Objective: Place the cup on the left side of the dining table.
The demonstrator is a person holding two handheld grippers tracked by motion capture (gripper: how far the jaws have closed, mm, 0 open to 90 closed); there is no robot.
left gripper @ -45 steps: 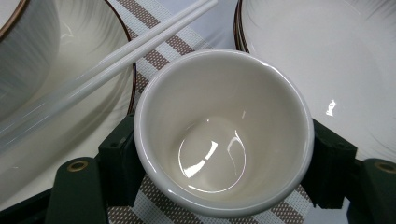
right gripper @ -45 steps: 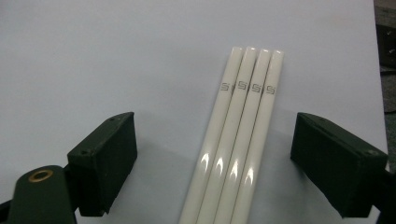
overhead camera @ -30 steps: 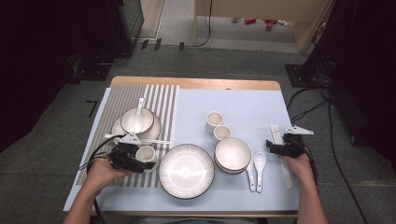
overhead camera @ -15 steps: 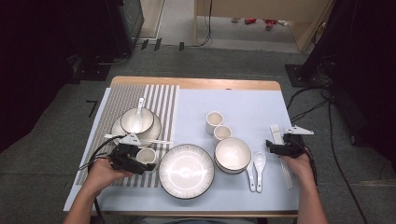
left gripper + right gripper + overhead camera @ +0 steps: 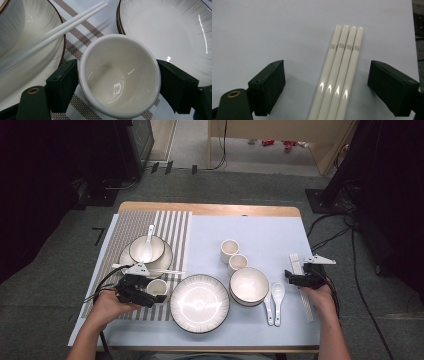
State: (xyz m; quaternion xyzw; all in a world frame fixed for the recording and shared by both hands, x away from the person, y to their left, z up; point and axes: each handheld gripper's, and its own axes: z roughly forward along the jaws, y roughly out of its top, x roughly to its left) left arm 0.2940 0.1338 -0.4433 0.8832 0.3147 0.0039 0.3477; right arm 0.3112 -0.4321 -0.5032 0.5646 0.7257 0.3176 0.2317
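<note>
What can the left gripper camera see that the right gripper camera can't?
Left gripper view: a small cup between the left hand-held gripper's jaws, which have just been opening, beside a big plate, a chopstick pair and a striped mat. Right gripper view: four chopsticks side by side on plain cloth. Both: black jaws standing apart.

Both forearms are stretched in from the near edge, the left gripper (image 5: 159, 296) held low with its jaws just opened out wide, the right gripper (image 5: 288, 276) kept low too, jaws spread apart.
</note>
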